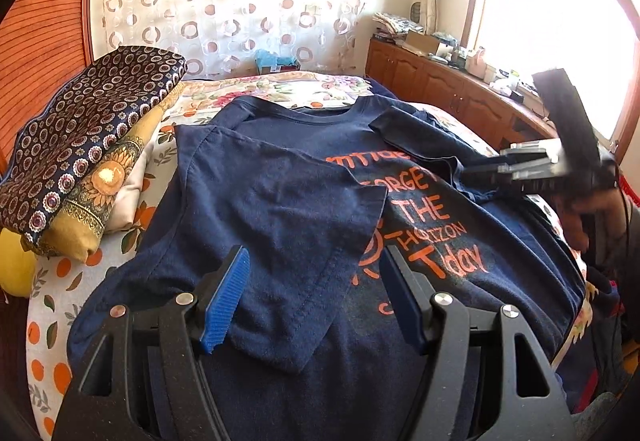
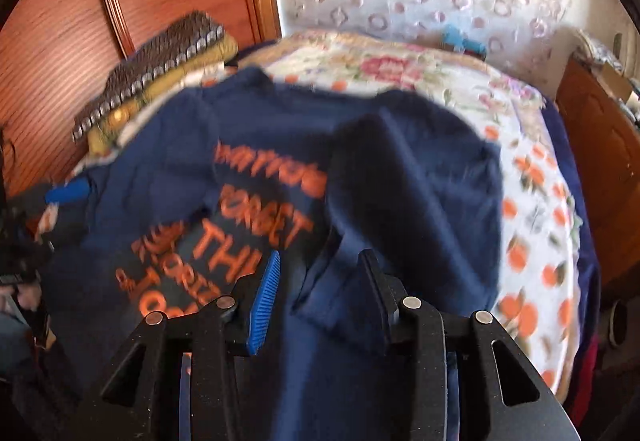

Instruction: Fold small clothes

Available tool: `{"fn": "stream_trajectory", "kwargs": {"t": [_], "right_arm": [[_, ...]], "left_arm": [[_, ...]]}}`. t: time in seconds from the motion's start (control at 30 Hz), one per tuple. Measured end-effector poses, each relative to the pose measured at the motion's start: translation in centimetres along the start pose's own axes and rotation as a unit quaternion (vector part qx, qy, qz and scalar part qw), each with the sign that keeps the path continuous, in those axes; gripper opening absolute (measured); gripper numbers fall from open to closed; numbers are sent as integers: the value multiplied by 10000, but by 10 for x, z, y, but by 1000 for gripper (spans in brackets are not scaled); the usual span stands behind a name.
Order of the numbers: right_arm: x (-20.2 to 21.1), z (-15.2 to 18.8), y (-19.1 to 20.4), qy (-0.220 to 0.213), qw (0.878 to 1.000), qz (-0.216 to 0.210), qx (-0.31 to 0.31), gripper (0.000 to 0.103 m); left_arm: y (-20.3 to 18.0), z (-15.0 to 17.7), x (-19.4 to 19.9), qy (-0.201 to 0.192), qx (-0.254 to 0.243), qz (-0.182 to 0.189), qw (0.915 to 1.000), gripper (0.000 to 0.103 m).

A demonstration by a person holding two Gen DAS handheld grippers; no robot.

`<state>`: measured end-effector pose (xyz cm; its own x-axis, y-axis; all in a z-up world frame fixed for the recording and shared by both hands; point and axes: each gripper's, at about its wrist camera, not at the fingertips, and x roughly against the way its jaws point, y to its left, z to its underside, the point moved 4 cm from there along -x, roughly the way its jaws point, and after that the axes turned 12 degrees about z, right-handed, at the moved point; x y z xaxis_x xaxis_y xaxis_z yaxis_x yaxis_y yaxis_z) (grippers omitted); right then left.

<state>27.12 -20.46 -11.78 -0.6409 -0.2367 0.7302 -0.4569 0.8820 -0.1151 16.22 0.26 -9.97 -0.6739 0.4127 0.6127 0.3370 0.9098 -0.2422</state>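
A navy T-shirt with orange lettering lies face up on the bed, collar toward the far side. Its left sleeve is folded in over the chest. My left gripper hovers open over that folded sleeve, with nothing pinched. The right sleeve is folded inward too, and its hem lies between the parted fingers of my right gripper; the pads do not press on it. In the left wrist view the right gripper reaches in from the right, held by a hand. The right wrist view is blurred.
A stack of folded patterned cloths sits at the far left of the bed, against the wooden headboard. The bedsheet has an orange-fruit print. A wooden cabinet with clutter runs along the right under the window. A yellow object lies at the left edge.
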Motion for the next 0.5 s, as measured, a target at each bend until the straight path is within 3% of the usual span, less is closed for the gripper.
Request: {"fn": "stream_trajectory", "kwargs": {"t": [0.13, 0.2, 0.27, 0.5], "right_arm": [[-20, 9, 2, 167, 9998, 81, 14, 31], [-26, 11, 0, 219, 9998, -5, -28, 17], [-23, 12, 2, 204, 9998, -48, -34, 10], [16, 17, -5, -59, 9988, -459, -181, 10]], "left_arm": [[3, -2, -1, 33, -19, -66, 10000, 68], [6, -3, -2, 43, -11, -102, 9999, 68], [9, -4, -2, 52, 1, -139, 9999, 68], [18, -6, -1, 39, 37, -246, 9997, 68]]}}
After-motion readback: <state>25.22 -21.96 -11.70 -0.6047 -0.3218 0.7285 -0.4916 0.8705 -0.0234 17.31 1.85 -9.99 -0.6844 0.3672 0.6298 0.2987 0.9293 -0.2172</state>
